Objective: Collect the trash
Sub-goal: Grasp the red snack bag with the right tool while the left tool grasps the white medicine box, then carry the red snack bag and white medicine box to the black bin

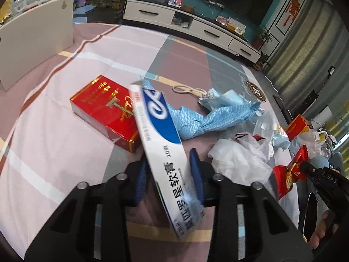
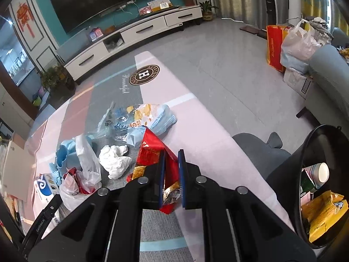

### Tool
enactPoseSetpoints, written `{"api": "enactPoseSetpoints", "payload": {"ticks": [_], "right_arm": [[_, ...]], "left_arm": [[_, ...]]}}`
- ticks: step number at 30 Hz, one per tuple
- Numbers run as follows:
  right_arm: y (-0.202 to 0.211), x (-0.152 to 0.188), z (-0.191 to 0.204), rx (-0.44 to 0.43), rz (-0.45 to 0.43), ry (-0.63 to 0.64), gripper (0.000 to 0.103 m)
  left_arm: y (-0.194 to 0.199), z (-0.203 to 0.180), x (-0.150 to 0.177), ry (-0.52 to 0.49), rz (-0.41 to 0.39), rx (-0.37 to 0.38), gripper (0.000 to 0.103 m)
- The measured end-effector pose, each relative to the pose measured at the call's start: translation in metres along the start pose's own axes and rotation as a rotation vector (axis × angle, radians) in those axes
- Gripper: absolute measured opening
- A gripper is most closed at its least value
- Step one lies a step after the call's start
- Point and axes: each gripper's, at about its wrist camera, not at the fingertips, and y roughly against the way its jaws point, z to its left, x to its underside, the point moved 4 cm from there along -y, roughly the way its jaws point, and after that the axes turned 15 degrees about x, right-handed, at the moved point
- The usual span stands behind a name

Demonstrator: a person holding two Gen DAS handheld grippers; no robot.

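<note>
Pinching the red snack wrapper (image 2: 162,152) flat, the right gripper (image 2: 171,179) has its jaws nearly shut above the patterned table (image 2: 196,131). Crinkly foil film is light and slippery (grab a doubled fold). The left gripper (image 1: 170,172) clamps a stiff, light toothpaste box (image 1: 161,144) across its narrow sides.

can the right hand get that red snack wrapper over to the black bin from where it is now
Probably yes. The right gripper is shut on the red wrapper, and the black bin stands open just to its right, with nothing between.
</note>
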Motion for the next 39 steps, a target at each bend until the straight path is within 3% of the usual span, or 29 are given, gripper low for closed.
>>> {"api": "enactPoseSetpoints", "payload": {"ticks": [3, 16, 23, 39], "right_arm": [[0.009, 0.000, -0.001, -0.002, -0.022, 0.005, 0.012], [0.072, 0.022, -0.014, -0.094, -0.136, 0.002, 0.012], [0.096, 0.047, -0.013, -0.151, -0.150, 0.015, 0.012], [0.125, 0.063, 0.006, -0.186, -0.205, 0.076, 0.012]], "left_arm": [[0.016, -0.007, -0.003, -0.005, -0.021, 0.020, 0.024], [0.105, -0.048, 0.017, -0.092, -0.122, 0.078, 0.022], [0.139, -0.041, 0.040, -0.074, -0.157, 0.096, 0.022], [0.167, -0.044, 0.048, -0.090, -0.205, 0.132, 0.022]]}}
